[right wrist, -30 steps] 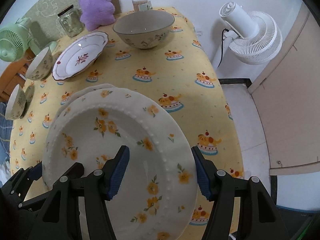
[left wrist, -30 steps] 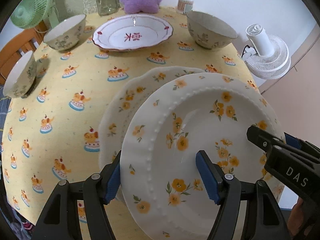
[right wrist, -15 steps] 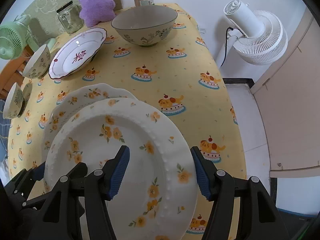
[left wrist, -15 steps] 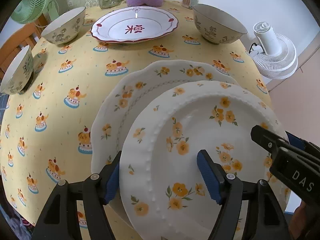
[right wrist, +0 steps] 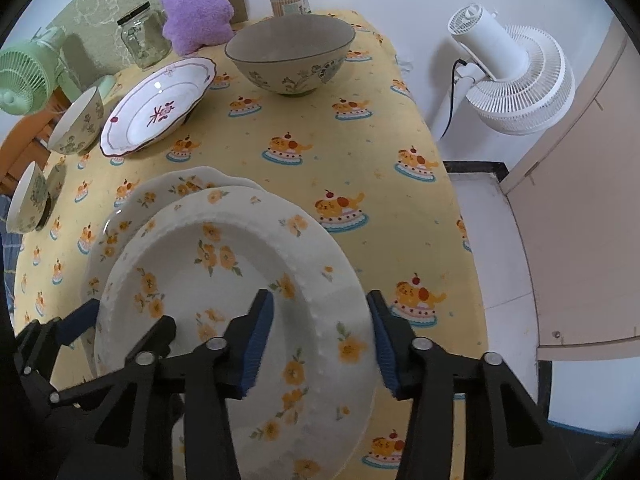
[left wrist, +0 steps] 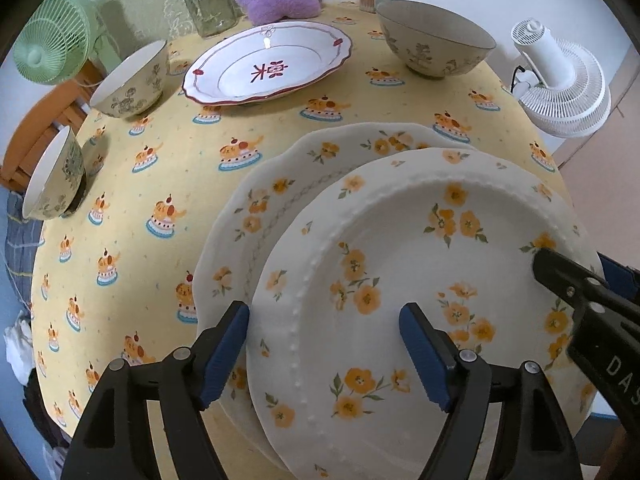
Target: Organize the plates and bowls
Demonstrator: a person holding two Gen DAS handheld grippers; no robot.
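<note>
Right wrist view: my right hand-held gripper (right wrist: 320, 332) is closing on the plate (right wrist: 224, 280) rim, left hand-held gripper (left wrist: 324, 340) opening, pads apart. If right slips, plate clacks onto the one below (left wrist: 280, 200).

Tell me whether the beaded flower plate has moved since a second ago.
Yes. The beaded flower plate has slid toward the near table edge, uncovering more of the scalloped plate under it.

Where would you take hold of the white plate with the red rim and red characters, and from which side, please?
Grip the red-rimmed plate by its raised, scalloped rim, one pad above and one beneath. It lies flat on the tablecloth, so only the rim offers purchase. Come from the near edge, which faces open cloth; a small bowl and a glass jar crowd the left and far sides.
</note>
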